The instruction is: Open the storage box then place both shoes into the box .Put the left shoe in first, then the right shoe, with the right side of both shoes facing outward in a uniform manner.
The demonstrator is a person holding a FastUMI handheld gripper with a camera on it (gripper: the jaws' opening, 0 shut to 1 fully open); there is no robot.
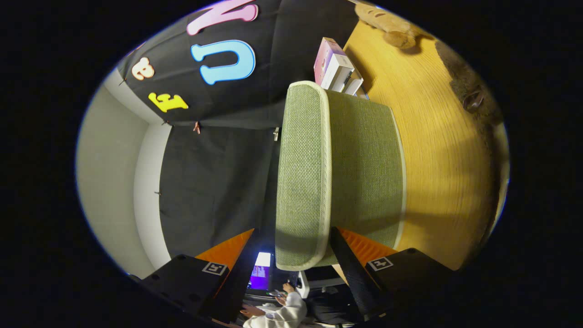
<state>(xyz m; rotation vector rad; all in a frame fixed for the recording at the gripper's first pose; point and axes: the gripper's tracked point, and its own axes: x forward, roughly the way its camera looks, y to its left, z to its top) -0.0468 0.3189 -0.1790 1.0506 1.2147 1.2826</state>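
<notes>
The storage box (364, 168) is green woven fabric with cream piping and stands on the wooden table (446, 173); the view is rolled a quarter turn. Its lid (303, 173) faces the black wall side. The lid's near corner lies between the fingers of my gripper (294, 255). The right finger (360, 248) lies against the box just under the lid's rim. A gap separates the left finger (227, 253) from the lid's top. The jaws stand open around the lid's edge. A tan furry thing (387, 23) and a dark brown furry thing (469, 91) lie beyond the box; I cannot tell whether they are the shoes.
Small pink and white cartons (334, 66) stand on the table just behind the box. A person's hands and white sleeve (282, 314) and a lit screen (262, 271) show behind the fingers. A white wall (109, 173) flanks the black cloth.
</notes>
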